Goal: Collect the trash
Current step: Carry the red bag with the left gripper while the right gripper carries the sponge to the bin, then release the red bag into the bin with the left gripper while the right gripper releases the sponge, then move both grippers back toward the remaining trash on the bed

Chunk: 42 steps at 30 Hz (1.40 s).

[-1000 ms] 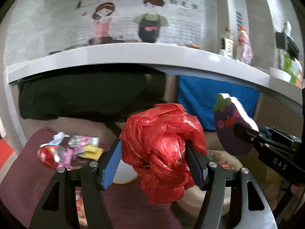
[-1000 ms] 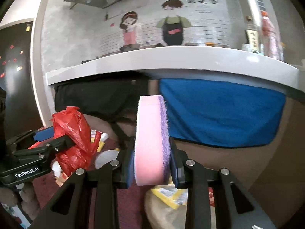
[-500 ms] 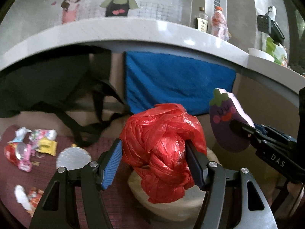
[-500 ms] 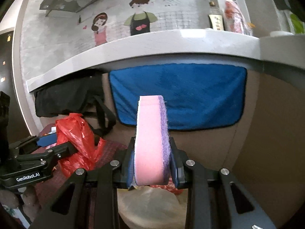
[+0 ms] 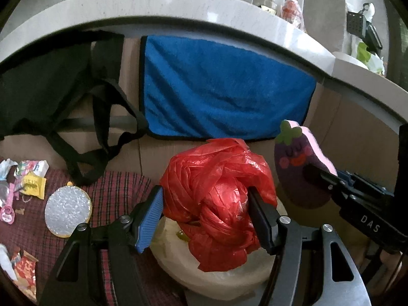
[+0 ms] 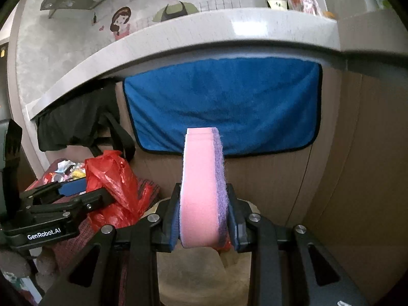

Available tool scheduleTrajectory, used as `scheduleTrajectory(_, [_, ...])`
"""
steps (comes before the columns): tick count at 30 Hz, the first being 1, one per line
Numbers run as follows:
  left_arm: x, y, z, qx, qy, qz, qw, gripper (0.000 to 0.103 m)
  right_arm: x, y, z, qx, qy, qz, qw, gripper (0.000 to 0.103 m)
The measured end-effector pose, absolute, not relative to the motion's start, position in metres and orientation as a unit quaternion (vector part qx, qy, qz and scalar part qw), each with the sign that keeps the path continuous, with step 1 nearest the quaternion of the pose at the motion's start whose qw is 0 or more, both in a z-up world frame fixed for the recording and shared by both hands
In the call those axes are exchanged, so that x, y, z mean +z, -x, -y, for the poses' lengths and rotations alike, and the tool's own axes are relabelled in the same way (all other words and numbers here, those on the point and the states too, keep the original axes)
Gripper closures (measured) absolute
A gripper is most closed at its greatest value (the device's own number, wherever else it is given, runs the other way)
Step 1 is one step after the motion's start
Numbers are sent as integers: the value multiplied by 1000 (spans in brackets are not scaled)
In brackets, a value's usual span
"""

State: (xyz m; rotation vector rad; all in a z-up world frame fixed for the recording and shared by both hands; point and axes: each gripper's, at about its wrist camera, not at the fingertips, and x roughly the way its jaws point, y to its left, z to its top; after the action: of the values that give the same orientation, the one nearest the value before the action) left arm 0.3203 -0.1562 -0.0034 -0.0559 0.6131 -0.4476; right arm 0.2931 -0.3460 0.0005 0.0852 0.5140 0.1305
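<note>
My left gripper (image 5: 207, 215) is shut on a crumpled red plastic bag (image 5: 216, 199) and holds it just above the open cream trash bin (image 5: 229, 278). My right gripper (image 6: 204, 219) is shut on a pink and purple eggplant-shaped sponge (image 6: 202, 186), also over the bin (image 6: 193, 275). In the left wrist view the sponge (image 5: 298, 163) and right gripper (image 5: 309, 172) sit to the right of the bag. In the right wrist view the bag (image 6: 114, 186) and left gripper (image 6: 84, 191) are at the left.
Loose wrappers (image 5: 28, 178), a round silver disc (image 5: 67, 209) and more wrappers (image 5: 23, 265) lie on the plaid cloth (image 5: 114, 191) at left. A blue towel (image 5: 224, 94) and a black bag (image 5: 51, 89) hang under the grey countertop (image 5: 178, 7).
Both grippers have moved right and forward with their loads, from beside the wrapper pile to over the bin. The blue towel now fills the middle of both views.
</note>
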Motion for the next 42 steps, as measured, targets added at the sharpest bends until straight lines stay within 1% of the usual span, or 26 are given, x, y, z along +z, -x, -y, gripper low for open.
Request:
scheduleTrajectory(11, [-16, -336, 159, -232, 35, -312, 921, 38, -14, -303, 350, 67, -50, -271, 959, 74])
scheduleTrajectory(13, [-21, -346, 160, -269, 47, -333, 902, 36, -18, -304, 352, 72, -55, -271, 958, 72])
scheduleTrajectory(14, [-25, -351, 160, -277, 48, -346, 895, 32, -20, -305, 352, 72, -54, -274, 958, 69])
scheduleTrajectory(15, [-27, -354, 160, -279, 49, -352, 892, 32, -23, -308, 352, 72, -54, -277, 957, 64])
scheduleTrajectory(17, [-31, -361, 158, -286, 54, -362, 886, 32, -28, -312, 354, 74, -58, -285, 954, 60])
scheduleTrajectory(22, [-30, -368, 142, -286, 97, -368, 879, 32, -32, -314, 358, 71, -75, -290, 951, 60])
scheduleTrajectory(27, [-14, -363, 110, -242, 113, -344, 900, 32, -23, -307, 353, 65, -70, -279, 955, 60])
scheduleTrajectory(31, [-3, -348, 66, -193, 106, -318, 922, 32, -13, -302, 340, 69, -66, -265, 959, 60])
scheduleTrajectory(34, [0, -338, 35, -162, 103, -315, 930, 32, -6, -301, 324, 79, -64, -254, 962, 60])
scheduleTrajectory(42, [0, -307, -64, -74, 109, -300, 945, 32, 4, -309, 247, 146, -55, -246, 957, 59])
